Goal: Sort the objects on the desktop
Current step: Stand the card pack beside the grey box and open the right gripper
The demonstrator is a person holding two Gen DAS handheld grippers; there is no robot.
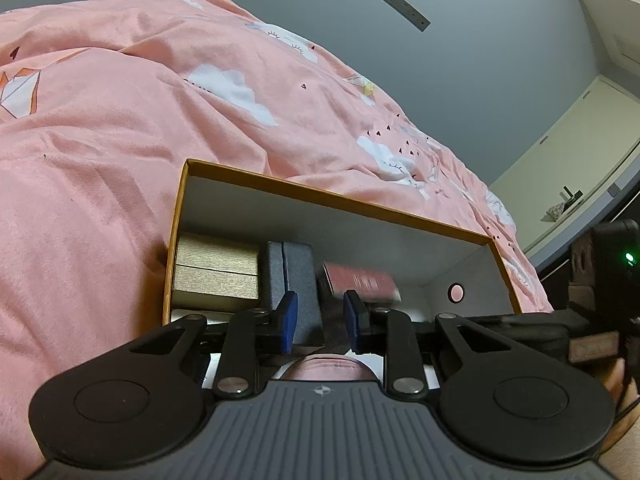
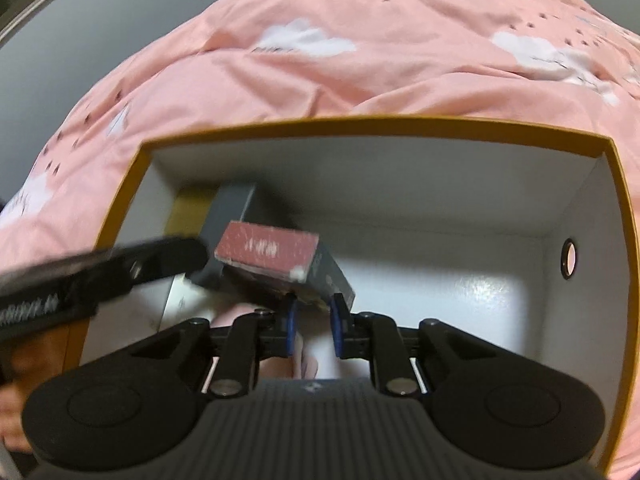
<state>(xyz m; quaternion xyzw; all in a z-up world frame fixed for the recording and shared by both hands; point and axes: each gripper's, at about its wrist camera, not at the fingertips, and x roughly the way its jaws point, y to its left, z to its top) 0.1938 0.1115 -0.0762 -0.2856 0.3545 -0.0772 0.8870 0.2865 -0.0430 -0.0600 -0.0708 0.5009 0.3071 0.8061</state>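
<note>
An open cardboard box point(image 1: 336, 196) point(image 2: 360, 126) with an orange rim and white inside lies on pink bedding. At its left end sit two gold boxes point(image 1: 216, 272), with an upright grey case point(image 1: 298, 268) point(image 2: 232, 208) beside them. My left gripper point(image 1: 320, 310) points at the grey case. Its left pad overlaps the case in view, and a dark gap shows before the right pad. My right gripper point(image 2: 315, 312) is shut on the lower edge of a red-topped box point(image 2: 268, 252) point(image 1: 362, 282), blurred and tilted above the box floor. The left gripper's black arm point(image 2: 152, 260) reaches in from the left.
The pink quilt point(image 1: 120, 120) point(image 2: 360, 40) with white clouds surrounds the box. The box's right half shows bare white floor point(image 2: 460, 300), with a round hole point(image 2: 569, 262) in its end wall. Grey wall and a pale door point(image 1: 560, 160) stand beyond. A hand point(image 2: 12, 400) shows at the left edge.
</note>
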